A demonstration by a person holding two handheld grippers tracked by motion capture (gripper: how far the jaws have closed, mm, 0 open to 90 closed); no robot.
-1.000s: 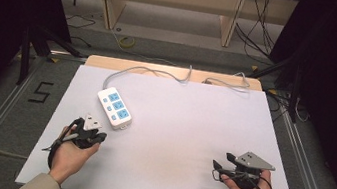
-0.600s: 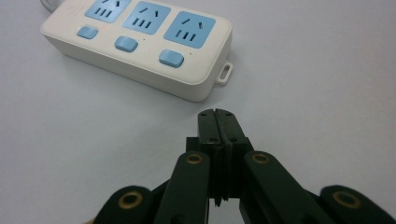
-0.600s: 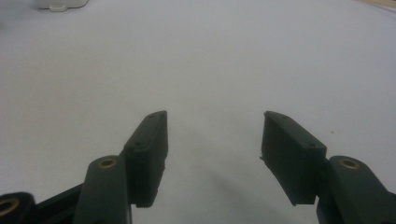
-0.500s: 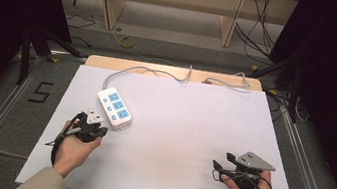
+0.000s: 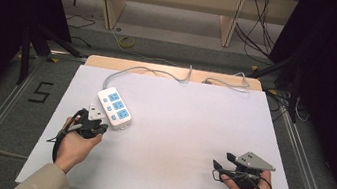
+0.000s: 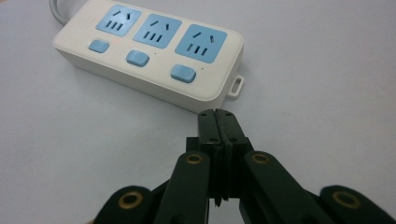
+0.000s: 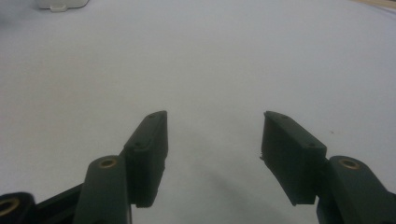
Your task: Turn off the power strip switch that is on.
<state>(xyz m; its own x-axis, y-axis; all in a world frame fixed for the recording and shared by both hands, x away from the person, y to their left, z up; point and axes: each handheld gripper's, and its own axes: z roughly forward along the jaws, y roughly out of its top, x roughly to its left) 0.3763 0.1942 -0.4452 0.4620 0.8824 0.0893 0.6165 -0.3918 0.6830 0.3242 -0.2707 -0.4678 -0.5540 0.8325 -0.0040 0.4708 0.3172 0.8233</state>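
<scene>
High view: left hand-held gripper, jaws pressed together, has edged up beside the power strip, probably for a switch; right hand-held gripper stays spread.

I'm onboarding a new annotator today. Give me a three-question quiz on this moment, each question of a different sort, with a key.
1. True or false: the left gripper is shut.
2. How many blue sockets does the power strip have?
3. The right gripper is: A) shut on a plug, B) open above bare table, C) touching the strip.

Key: 1 true; 2 three; 3 B.
</scene>
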